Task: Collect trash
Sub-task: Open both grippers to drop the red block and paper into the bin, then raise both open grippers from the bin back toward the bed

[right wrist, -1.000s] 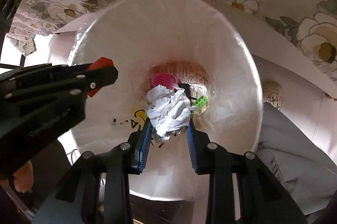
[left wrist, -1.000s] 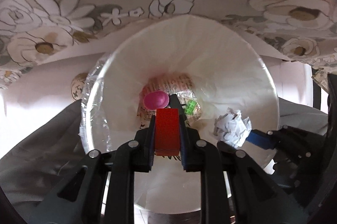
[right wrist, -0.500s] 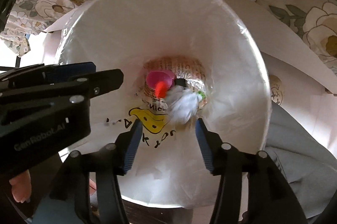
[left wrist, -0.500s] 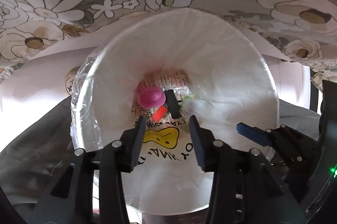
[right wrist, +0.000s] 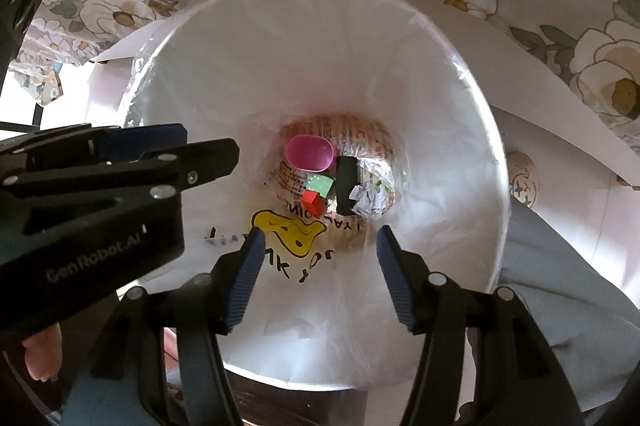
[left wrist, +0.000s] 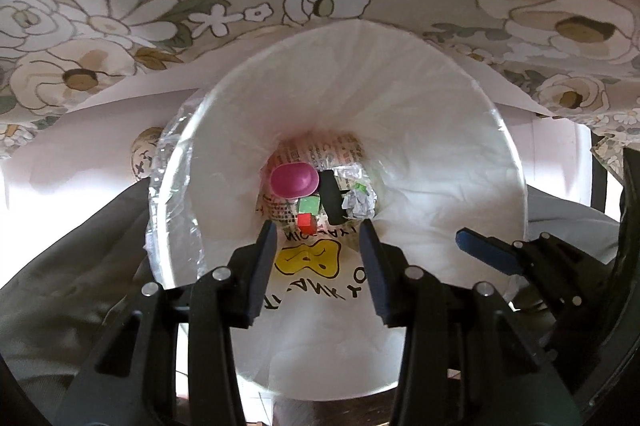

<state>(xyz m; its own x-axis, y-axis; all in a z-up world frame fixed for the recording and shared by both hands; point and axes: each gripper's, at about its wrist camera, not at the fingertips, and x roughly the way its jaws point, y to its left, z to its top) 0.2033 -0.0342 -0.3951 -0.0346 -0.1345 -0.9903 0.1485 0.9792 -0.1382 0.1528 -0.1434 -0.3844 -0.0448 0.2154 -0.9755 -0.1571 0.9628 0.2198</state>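
I see my left gripper (left wrist: 318, 250) and right gripper (right wrist: 318, 258) both spread wide with nothing between the fingers, above the bin (right wrist: 460, 97); the red block (right wrist: 312, 202) and paper ball (right wrist: 370, 202) lie at its bottom.

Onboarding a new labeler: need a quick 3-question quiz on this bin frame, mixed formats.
1. True or false: both sets of jaws are open and empty.
2. What touches the black block on its right? A) crumpled paper ball B) pink cup C) red block
3. Fill in: the trash lies at the bottom of a white ____-lined bin.

Key: 1 true; 2 A; 3 bag.
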